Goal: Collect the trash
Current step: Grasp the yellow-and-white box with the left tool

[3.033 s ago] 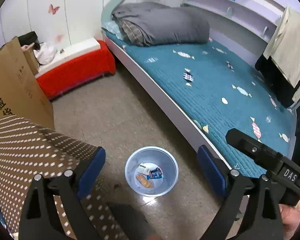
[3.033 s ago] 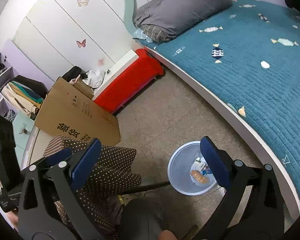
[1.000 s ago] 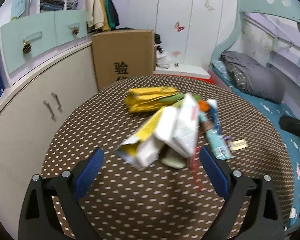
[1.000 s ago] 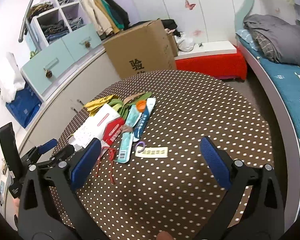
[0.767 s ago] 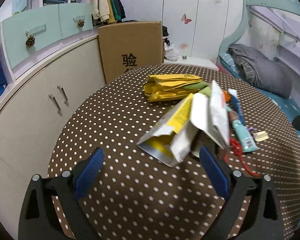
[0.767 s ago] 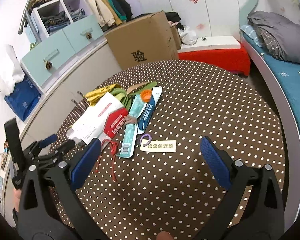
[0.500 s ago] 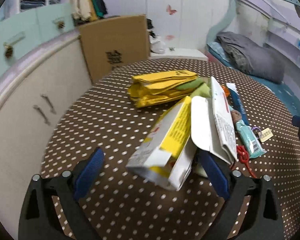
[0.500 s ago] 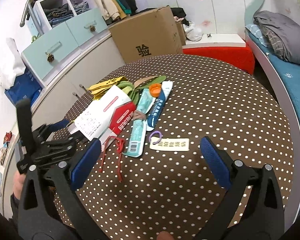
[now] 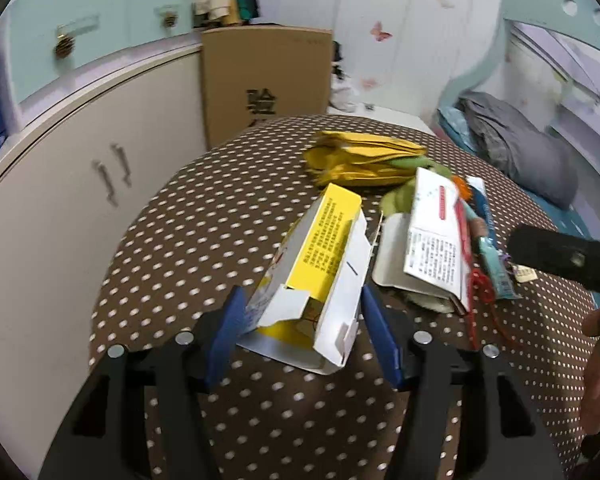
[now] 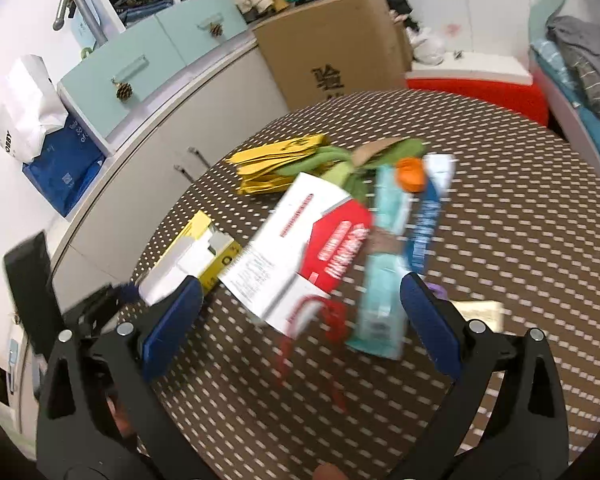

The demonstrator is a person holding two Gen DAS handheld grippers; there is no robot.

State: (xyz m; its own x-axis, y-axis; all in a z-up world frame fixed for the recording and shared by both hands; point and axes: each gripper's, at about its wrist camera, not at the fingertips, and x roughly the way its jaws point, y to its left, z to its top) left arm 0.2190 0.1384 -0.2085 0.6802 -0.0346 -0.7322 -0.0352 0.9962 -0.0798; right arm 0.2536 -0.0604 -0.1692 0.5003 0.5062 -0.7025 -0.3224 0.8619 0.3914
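Left gripper [image 9: 302, 330] at the near end of the yellow-and-white carton [image 9: 320, 264] — both blue pads pressed against the carton's open flapped end, one each side. Reads as clamped on it, though the carton looks to rest on the dotted tablecloth [image 9: 204, 216], not lifted.

Right gripper [image 10: 300, 320] hangs above the pile, jaws spread wide, nothing between them (frame is motion-blurred, so details are soft). Below it: the red-and-white box [image 10: 300, 248], a teal wrapper [image 10: 384, 264], a blue wrapper [image 10: 426, 220], an orange cap [image 10: 410, 174], a red string [image 10: 320, 320] and a small paper tag [image 10: 480, 312].

Farther back, a stack of yellow packets [image 9: 360, 158] with something green [image 10: 332, 164] lying against it.

Progress, as I judge it: early. The whole heap is on the table — only the carton is in hand. No bin or trash container shows in either view, so where the carton goes cannot be told from here.

Left to do: lift the carton away, then the box, wrappers, cap, string, tag and packets, piece by piece.
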